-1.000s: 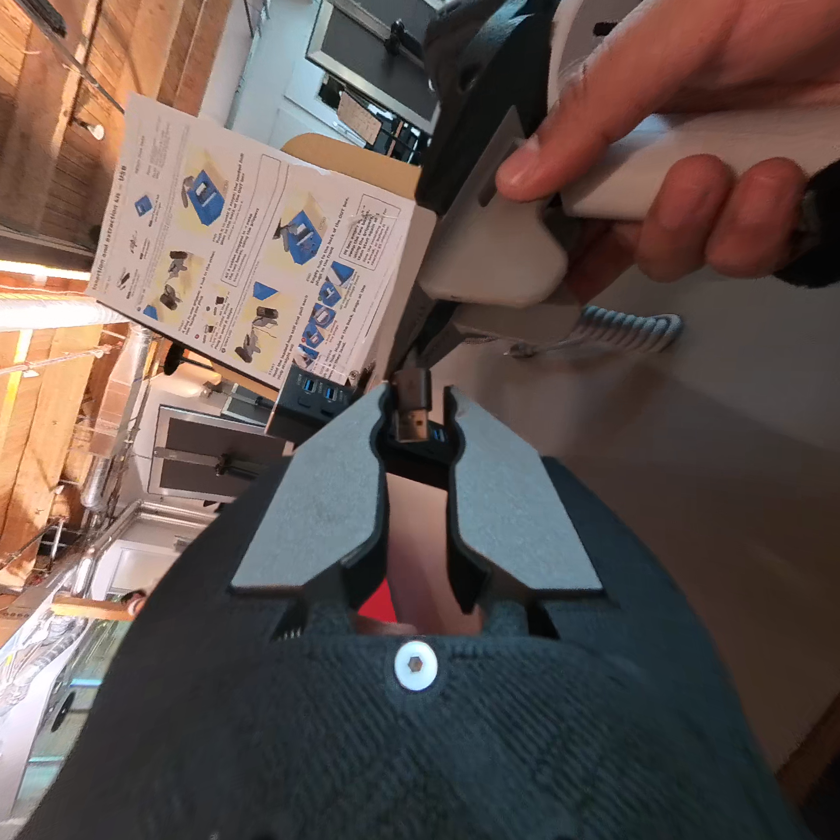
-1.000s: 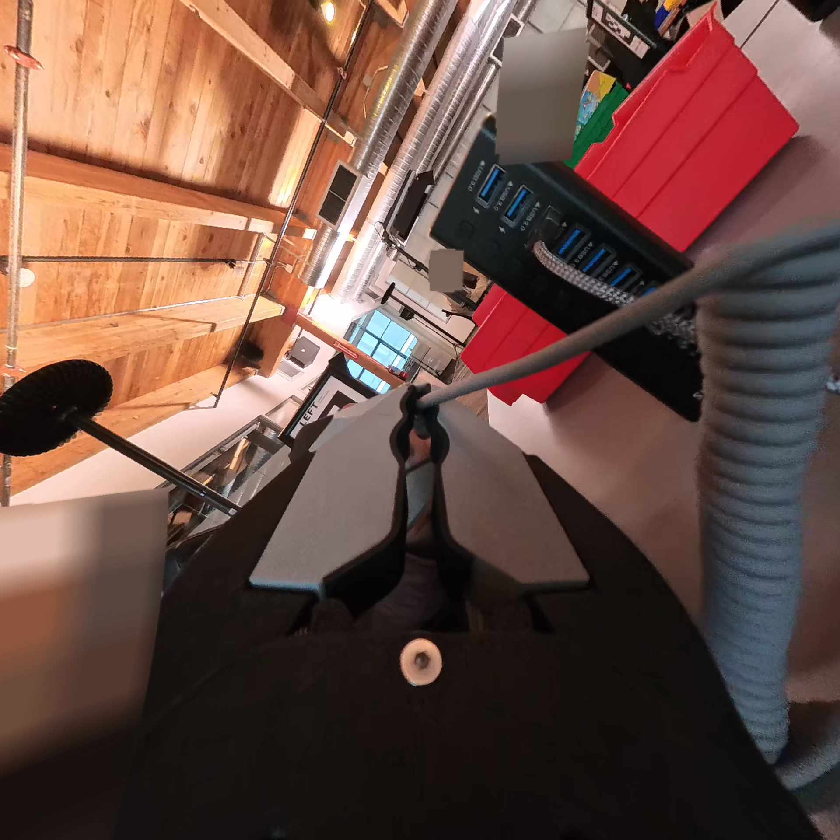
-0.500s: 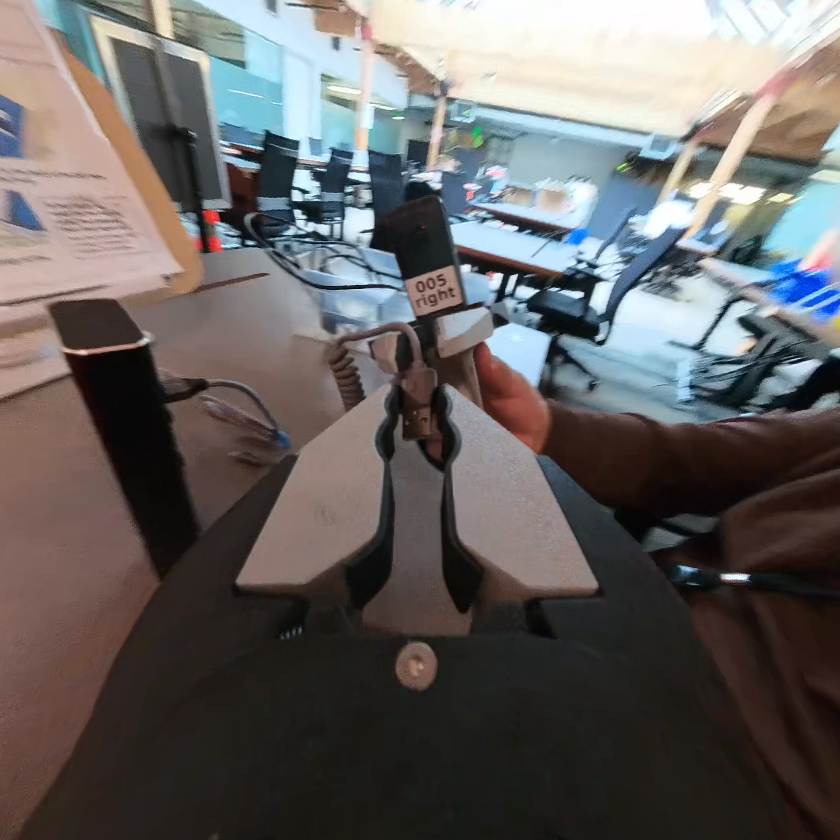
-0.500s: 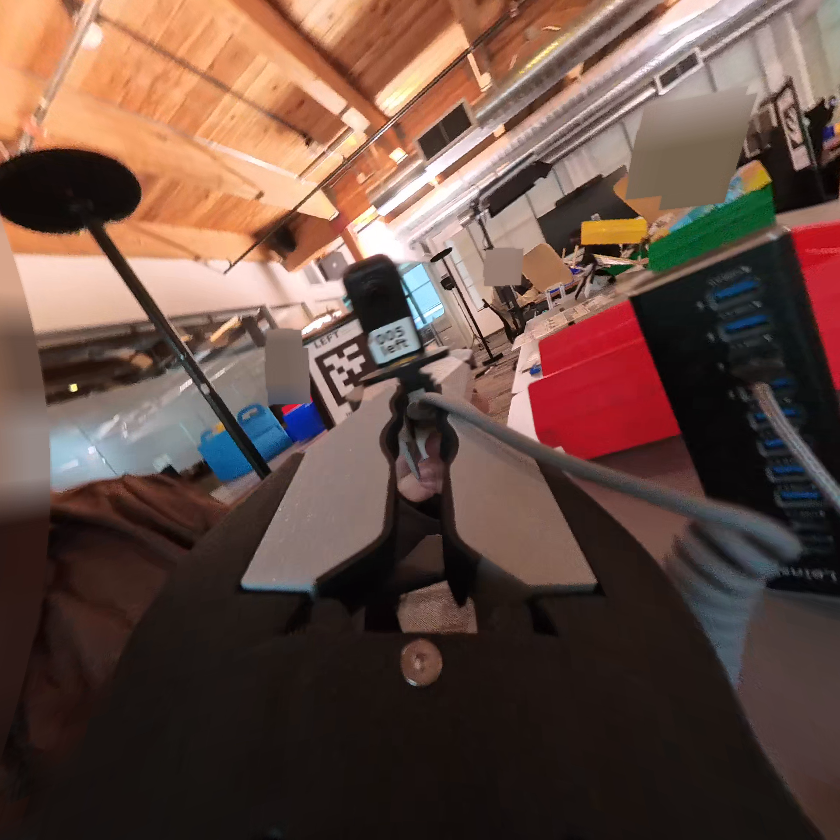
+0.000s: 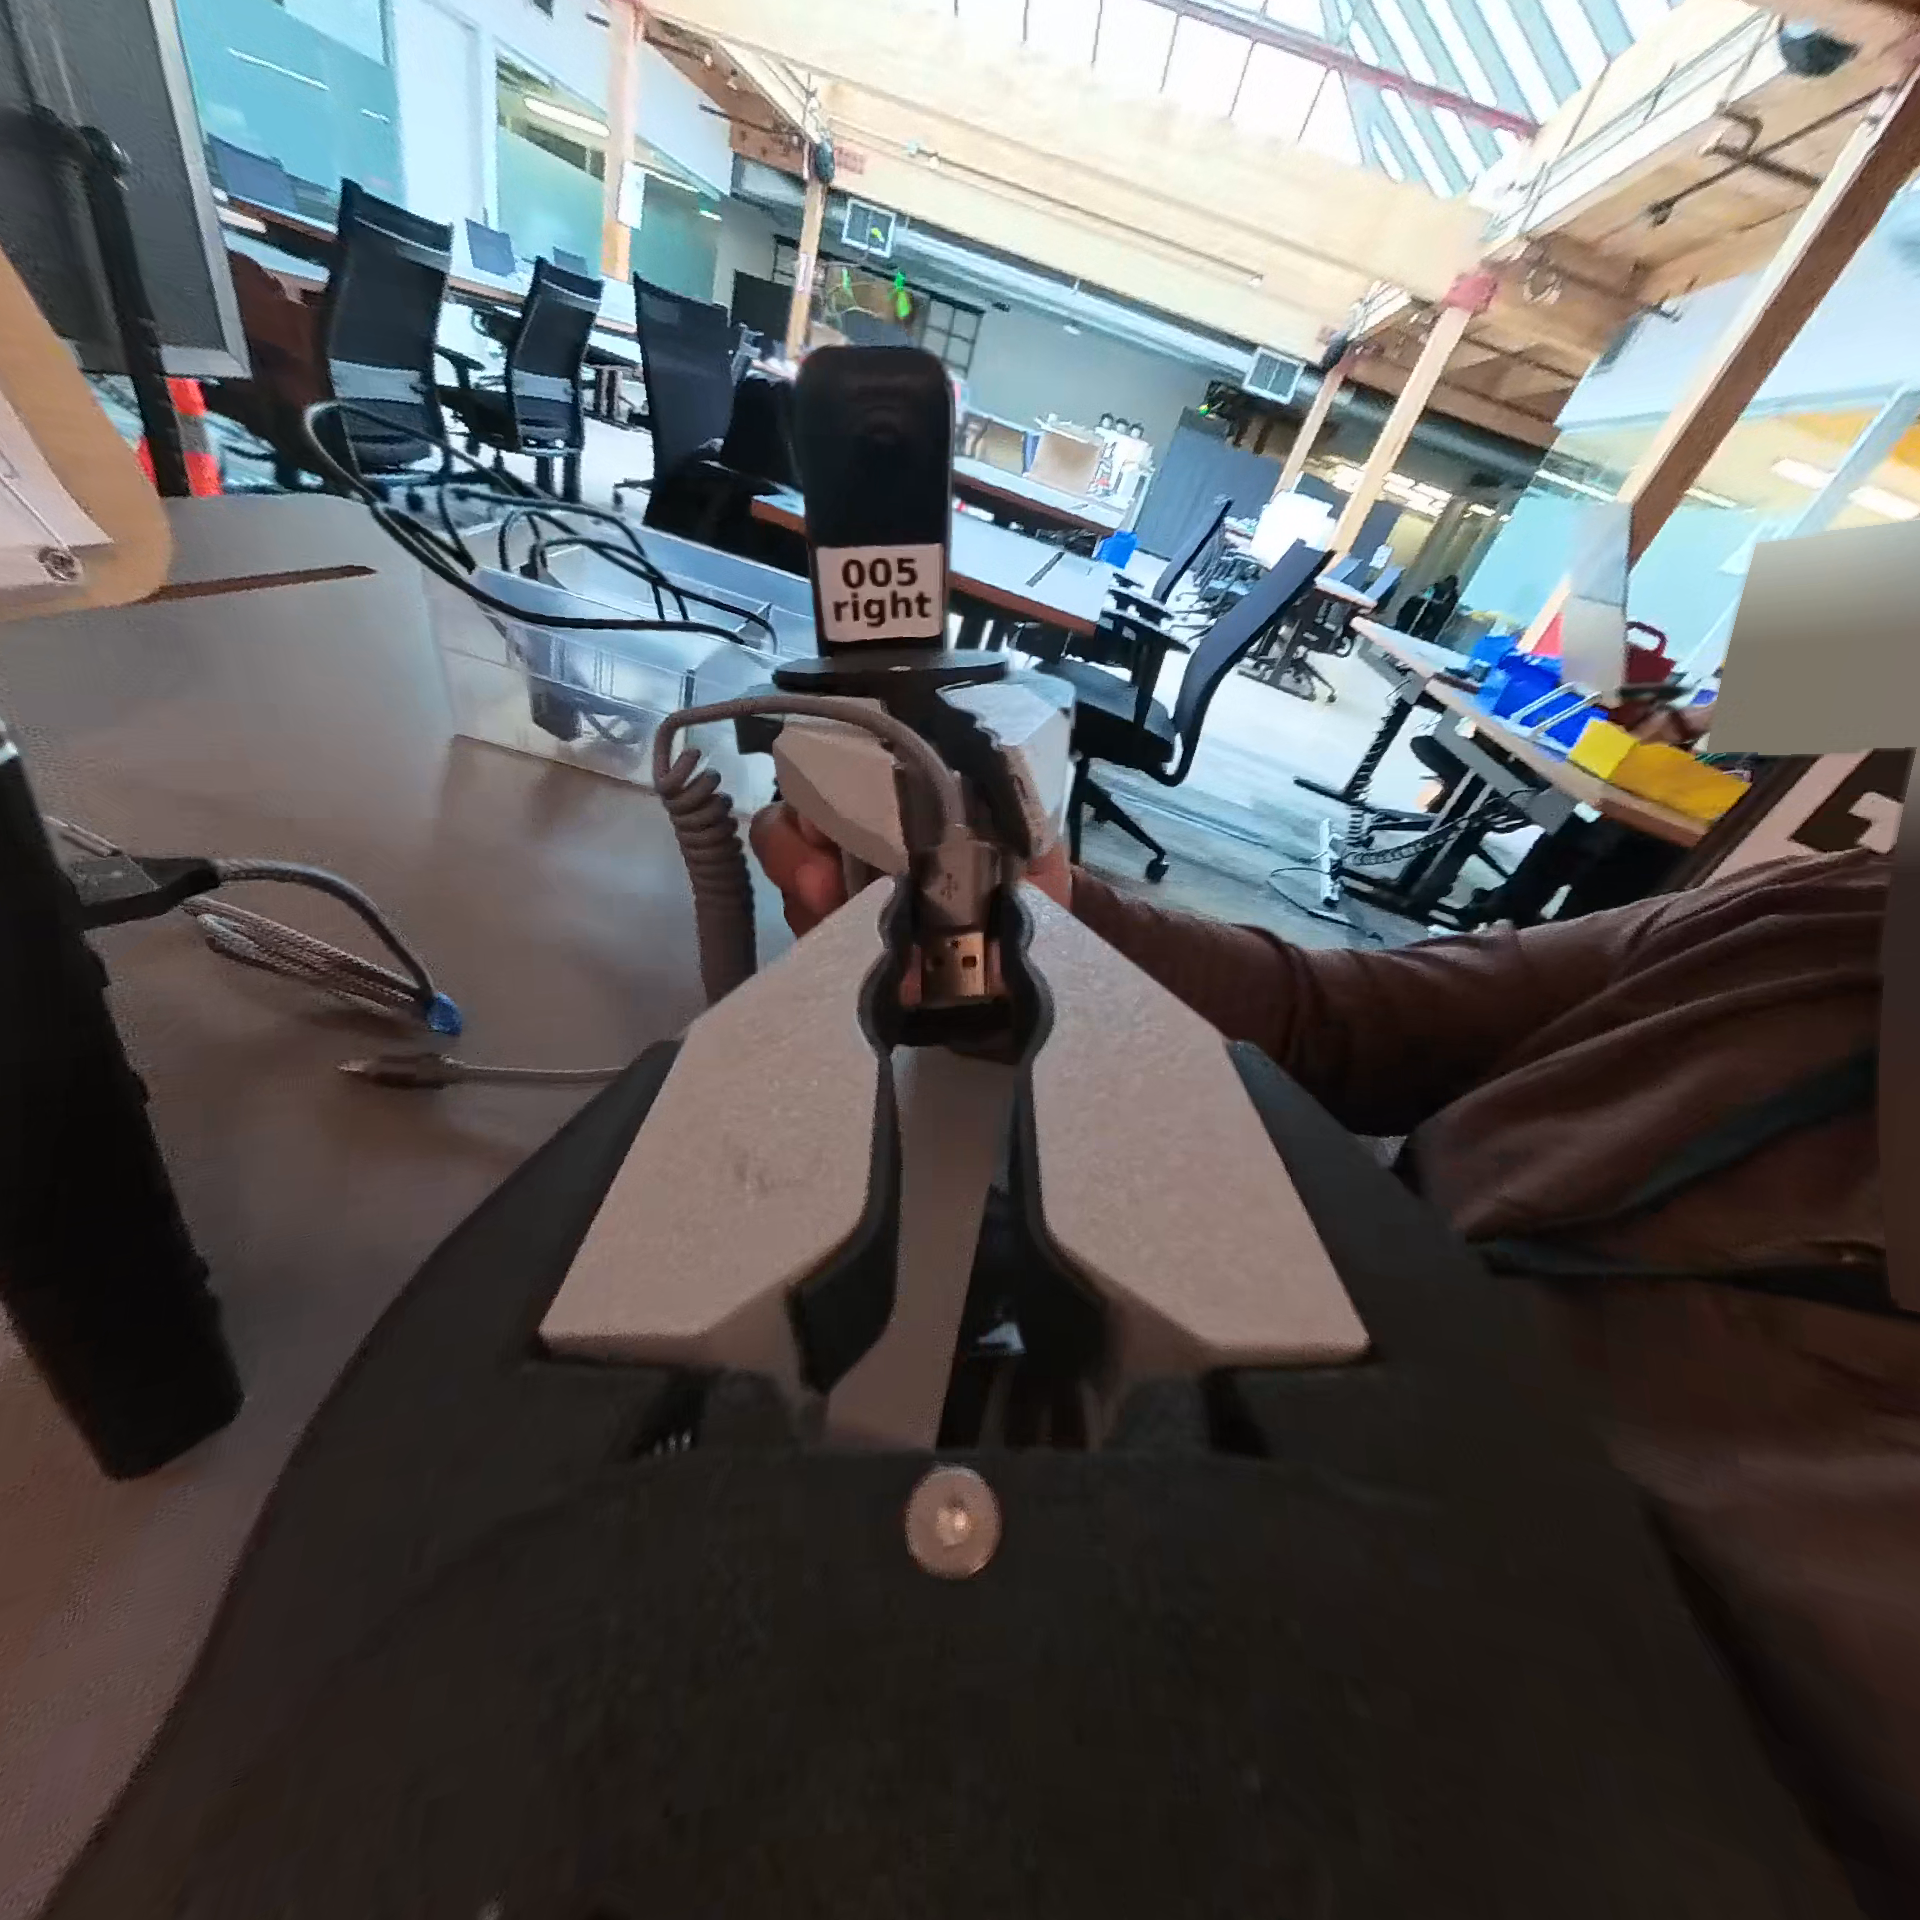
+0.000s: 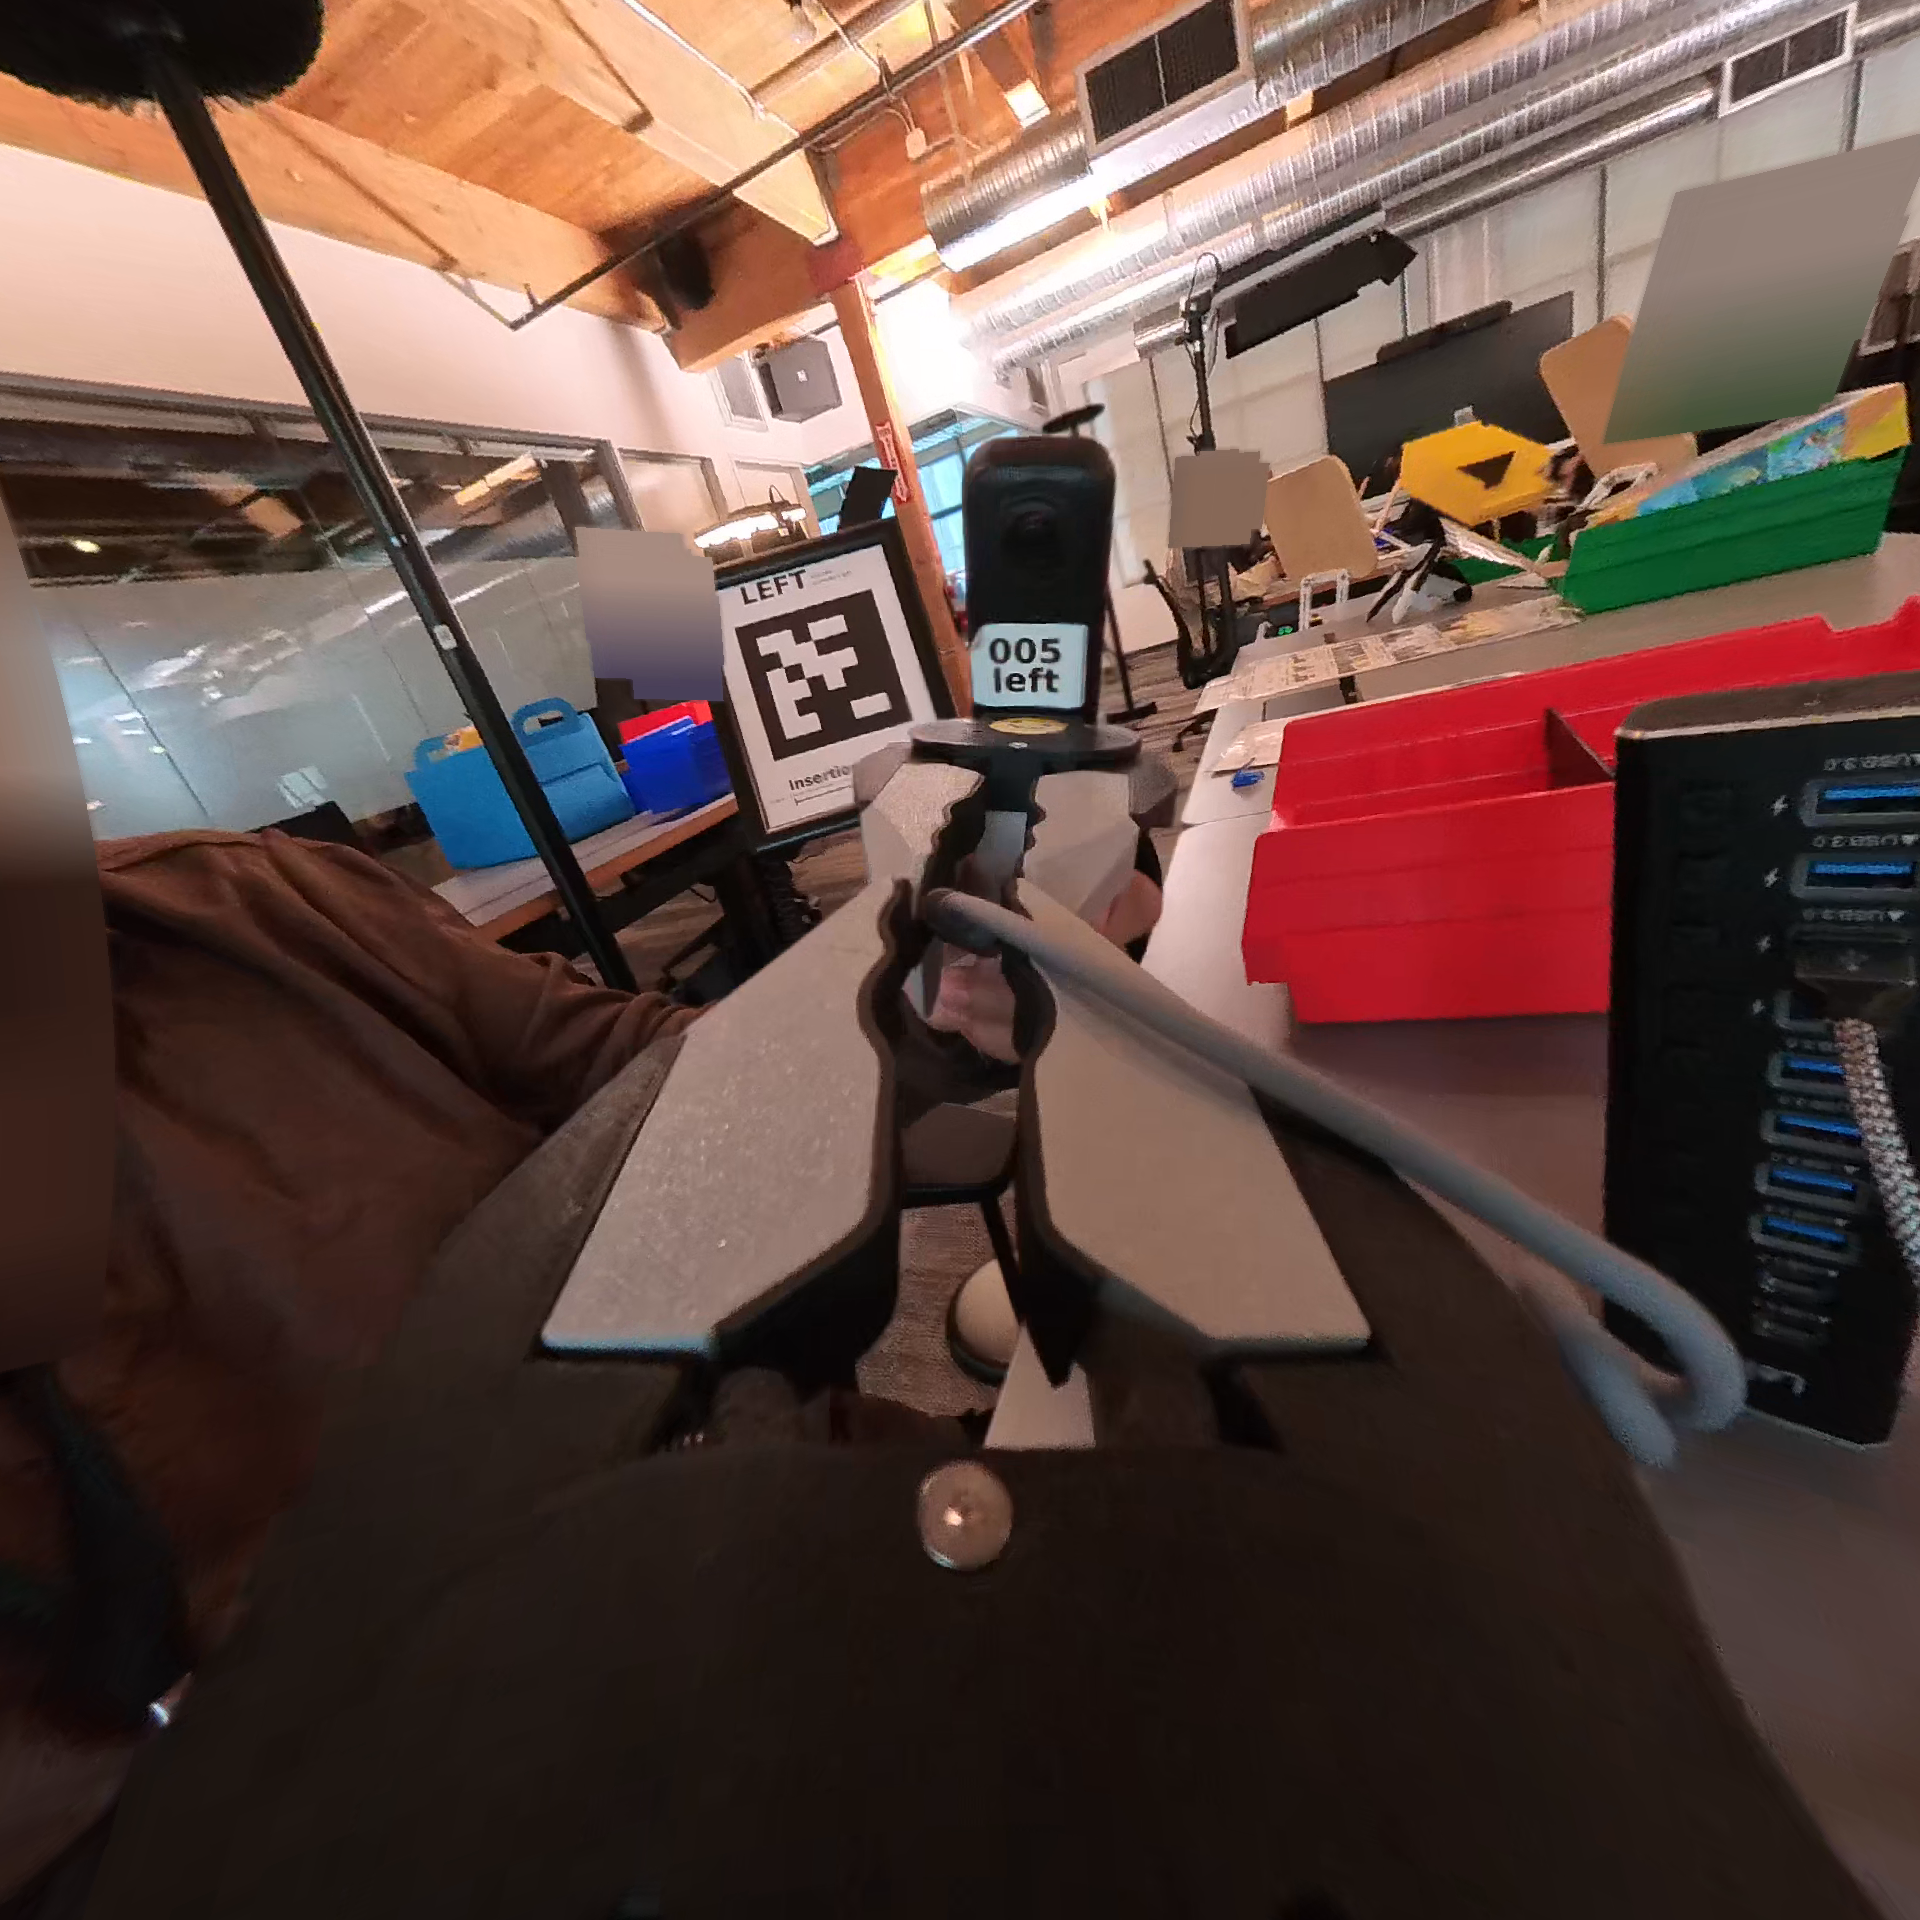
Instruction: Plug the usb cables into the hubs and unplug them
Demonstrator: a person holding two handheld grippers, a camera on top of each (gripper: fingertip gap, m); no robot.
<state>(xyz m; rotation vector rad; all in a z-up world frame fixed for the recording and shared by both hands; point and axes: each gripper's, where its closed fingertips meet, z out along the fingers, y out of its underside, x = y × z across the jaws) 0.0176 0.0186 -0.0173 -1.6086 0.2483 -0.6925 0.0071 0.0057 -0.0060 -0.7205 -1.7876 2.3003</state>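
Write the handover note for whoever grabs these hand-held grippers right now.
Left hand-held gripper: shut on the grey plug, metal end facing its camera.
Right hand-held gripper: shut on the same plug's back end; its grey cable trails right.
Hub: upright, braided cable plugged in.
Left to do: seat the grey plug in a free port, then unplug.

The two grippers face each other tip to tip above the table (image 5: 312, 1195), the left gripper (image 5: 954, 961) and right gripper (image 6: 956, 940) meeting at one USB plug (image 5: 951, 935) between them. Its coiled cable (image 5: 717, 873) hangs beside them. A hub (image 6: 1766, 1070) stands upright on the table with a braided cable (image 6: 1881, 1132) plugged in; a bin (image 6: 1455, 894) sits behind it.
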